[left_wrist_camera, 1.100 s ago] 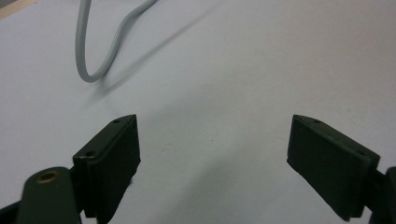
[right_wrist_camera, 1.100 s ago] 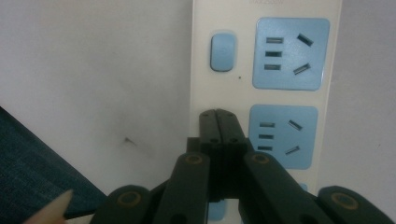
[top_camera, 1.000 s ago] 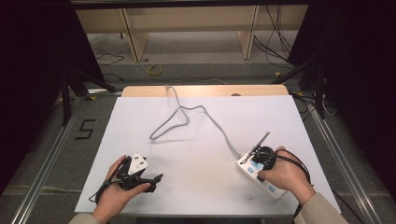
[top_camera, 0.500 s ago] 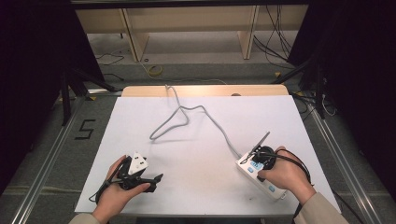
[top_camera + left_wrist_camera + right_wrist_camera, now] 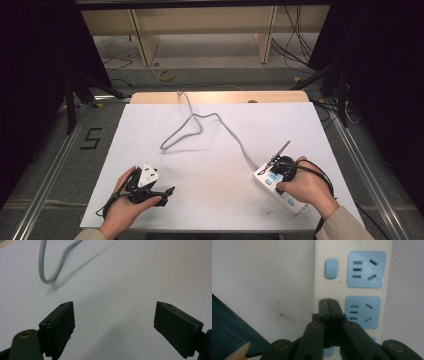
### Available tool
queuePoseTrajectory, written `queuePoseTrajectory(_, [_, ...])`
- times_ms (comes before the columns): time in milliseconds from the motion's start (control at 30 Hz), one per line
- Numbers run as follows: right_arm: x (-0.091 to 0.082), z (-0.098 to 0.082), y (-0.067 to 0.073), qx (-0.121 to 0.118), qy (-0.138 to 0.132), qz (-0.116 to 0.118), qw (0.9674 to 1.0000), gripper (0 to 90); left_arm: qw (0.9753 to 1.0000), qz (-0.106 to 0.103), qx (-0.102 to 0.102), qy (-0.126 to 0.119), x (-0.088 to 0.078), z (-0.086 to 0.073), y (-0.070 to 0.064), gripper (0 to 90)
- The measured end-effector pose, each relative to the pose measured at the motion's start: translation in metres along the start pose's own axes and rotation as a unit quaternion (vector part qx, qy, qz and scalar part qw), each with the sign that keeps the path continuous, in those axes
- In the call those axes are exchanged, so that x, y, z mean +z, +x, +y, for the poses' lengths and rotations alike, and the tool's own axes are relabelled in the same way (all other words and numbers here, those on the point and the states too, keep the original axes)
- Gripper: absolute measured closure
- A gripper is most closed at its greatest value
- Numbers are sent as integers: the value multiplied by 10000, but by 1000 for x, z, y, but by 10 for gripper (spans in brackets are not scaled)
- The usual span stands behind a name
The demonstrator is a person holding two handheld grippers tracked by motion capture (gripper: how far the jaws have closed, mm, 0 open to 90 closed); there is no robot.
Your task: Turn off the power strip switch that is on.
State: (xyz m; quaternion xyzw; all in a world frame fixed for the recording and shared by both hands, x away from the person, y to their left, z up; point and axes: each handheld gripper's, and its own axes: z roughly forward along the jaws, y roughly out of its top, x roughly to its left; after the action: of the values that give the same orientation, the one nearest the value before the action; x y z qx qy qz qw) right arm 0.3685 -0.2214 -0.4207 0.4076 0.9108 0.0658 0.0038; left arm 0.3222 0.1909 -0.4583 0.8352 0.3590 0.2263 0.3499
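The power strip [image 5: 279, 186] lies at the near right of the table [image 5: 210, 150], its long axis slanting from far-left to near-right, with its grey cord [image 5: 200, 125] looping away to the far edge. The right gripper [image 5: 328, 302] sits directly over the strip, jaws pressed together with nothing between them, their tips just beside a blue switch [image 5: 331, 269] that lies straight ahead along the strip. The left gripper [image 5: 113, 322] rests well apart at the near left, jaws spread and empty, so the right hand is plainly the nearer one for any press.

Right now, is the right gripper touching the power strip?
Cannot tell. In the right gripper view the shut right gripper overlaps the power strip over a blue switch, but no contact or gap shows plainly; the high view is too coarse.
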Motion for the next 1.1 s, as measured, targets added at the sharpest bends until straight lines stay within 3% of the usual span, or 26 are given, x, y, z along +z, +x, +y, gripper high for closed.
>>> queuePoseTrajectory(267, [-7, 0, -1, 17, -261, -35, 9997, 900, 10000, 2, 12, 20, 0, 0, 0, 167])
queuePoseTrajectory(533, [-8, 0, -1, 78, -332, -23, 9994, 900, 10000, 2, 9, 7, 0, 0, 1, 167])
queuePoseTrajectory(733, [-9, -2, -3, 76, -583, 18, 9983, 900, 10000, 11, 14, 10, 0, 0, 1, 167])
queuePoseTrajectory(1100, [-11, -9, -9, 101, -1239, 116, 9922, 900, 10000, -6, -3, 19, 0, 0, 1, 167])
